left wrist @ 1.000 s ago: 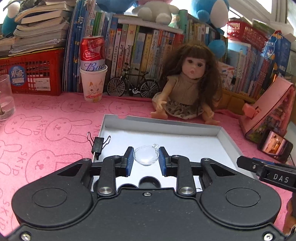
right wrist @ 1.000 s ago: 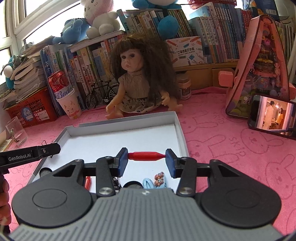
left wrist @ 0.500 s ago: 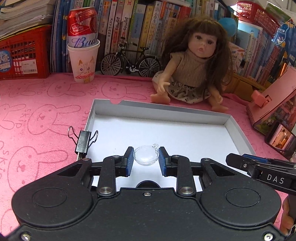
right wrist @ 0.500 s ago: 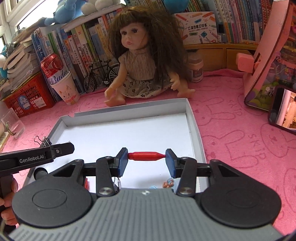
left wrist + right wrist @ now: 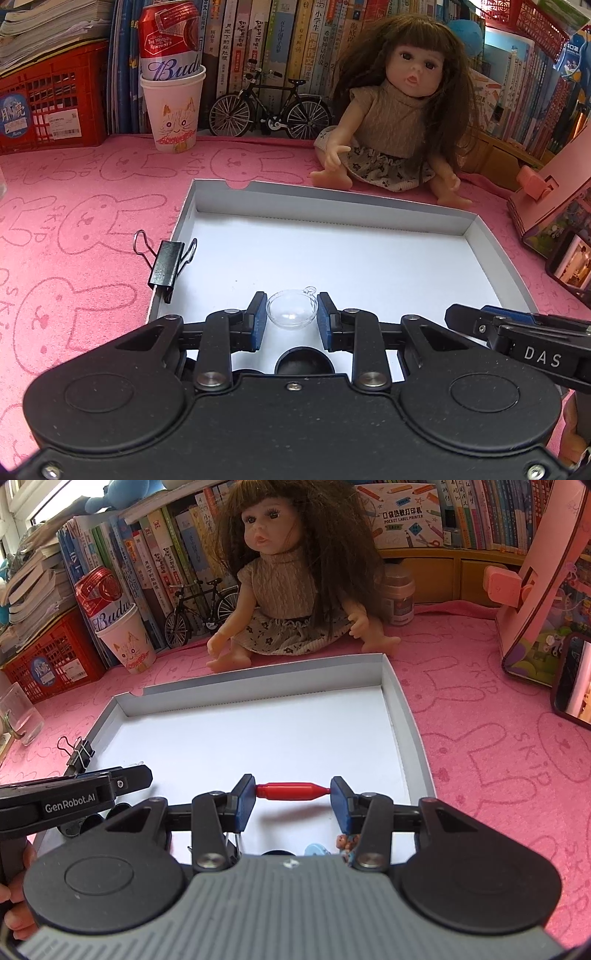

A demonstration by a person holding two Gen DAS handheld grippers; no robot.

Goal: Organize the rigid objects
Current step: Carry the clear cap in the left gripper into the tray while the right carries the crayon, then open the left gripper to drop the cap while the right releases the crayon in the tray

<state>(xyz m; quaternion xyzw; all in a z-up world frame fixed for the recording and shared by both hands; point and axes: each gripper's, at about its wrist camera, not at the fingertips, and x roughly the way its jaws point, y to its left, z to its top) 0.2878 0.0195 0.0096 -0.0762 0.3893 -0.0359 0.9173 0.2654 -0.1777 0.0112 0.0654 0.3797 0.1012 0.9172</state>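
- Your left gripper (image 5: 291,316) has its blue pads (image 5: 258,319) drawn in against both sides of a clear plastic half-dome (image 5: 291,308), gripping it over the near part of the white tray (image 5: 495,254); the dome's tiny loop sits at its 1 o'clock edge.
- Your right gripper (image 5: 293,800) is clamped end to end on a red capsule-shaped piece (image 5: 291,791), one pad (image 5: 245,803) on each tip, the piece lying crosswise above the tray (image 5: 410,731) floor and casting a shadow on it.
- A black binder clip (image 5: 166,264) sits at the tray's left wall, at 9 o'clock from the dome; whether it bites the wall or only leans on it, you cannot tell.
- Under your right gripper's body, at 6 o'clock from the red piece, a pale blue item (image 5: 316,849) and a small brown-and-blue trinket (image 5: 347,843) poke out, mostly hidden; what they are is hard to make out.
- A dark round shape (image 5: 304,362) below the dome is cut off by the left gripper's housing.
- Beyond the tray's far wall, at 12 o'clock, sits a doll (image 5: 399,122) on the pink mat (image 5: 92,192).
- In the left wrist view your right gripper enters at 3 o'clock, only its side showing.
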